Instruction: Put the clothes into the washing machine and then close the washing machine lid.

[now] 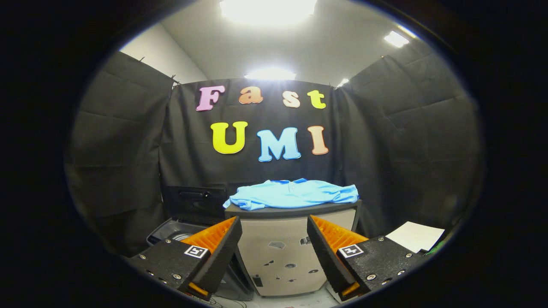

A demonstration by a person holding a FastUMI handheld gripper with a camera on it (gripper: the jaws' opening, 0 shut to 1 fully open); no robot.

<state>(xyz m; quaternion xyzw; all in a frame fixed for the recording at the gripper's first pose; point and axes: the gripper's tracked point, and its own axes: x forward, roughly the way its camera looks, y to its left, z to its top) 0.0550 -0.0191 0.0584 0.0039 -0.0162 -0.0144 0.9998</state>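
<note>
A light blue shirt [291,193] lies spread flat on top of a beige cabinet [282,252] with a dark top, beyond my fingers. To the cabinet's left and lower down stands the washing machine [177,233], its dark lid [195,199] raised upright behind the open tub. My gripper [274,241] is open, with nothing between its fingers, and it hangs well short of the shirt, in front of the cabinet's face.
Black cloth walls close the booth on three sides. A white sheet [415,236] lies on a surface right of the cabinet. The cabinet's front carries several small marks and holes. Pale floor shows below the fingers.
</note>
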